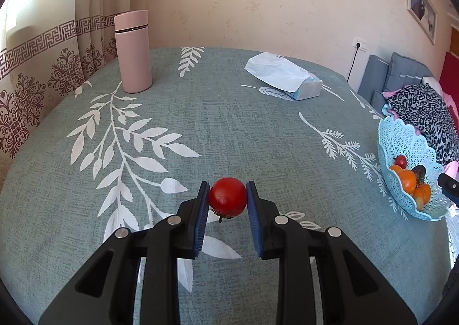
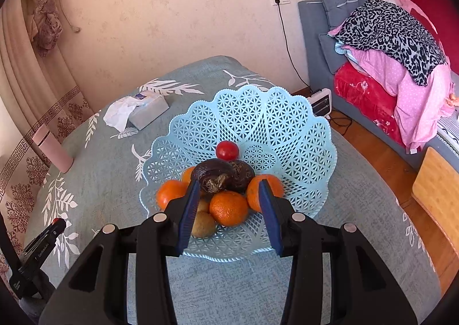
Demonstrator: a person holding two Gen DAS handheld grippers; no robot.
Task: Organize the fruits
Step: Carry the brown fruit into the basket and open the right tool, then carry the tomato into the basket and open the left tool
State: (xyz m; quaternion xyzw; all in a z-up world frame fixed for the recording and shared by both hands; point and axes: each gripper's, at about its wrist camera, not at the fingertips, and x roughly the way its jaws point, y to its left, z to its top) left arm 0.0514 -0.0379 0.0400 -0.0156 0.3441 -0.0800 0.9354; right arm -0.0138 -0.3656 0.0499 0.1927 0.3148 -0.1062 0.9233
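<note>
In the left wrist view my left gripper (image 1: 227,199) is shut on a red tomato (image 1: 227,196), held just above the tablecloth. The light blue lattice fruit basket (image 1: 407,141) stands at the right table edge. In the right wrist view the basket (image 2: 258,124) holds several oranges (image 2: 228,208), two dark wrinkled fruits (image 2: 213,176), a brownish fruit (image 2: 203,224) and a red tomato (image 2: 227,150). My right gripper (image 2: 229,193) is open and empty, hovering over the basket's near side. The left gripper (image 2: 48,236) shows at the far left there.
A pink flask (image 1: 133,51) stands at the back left of the table. A tissue box (image 1: 284,75) lies at the back. A bed with piled clothes (image 2: 393,47) and a heater (image 2: 320,103) are beyond the table's right edge.
</note>
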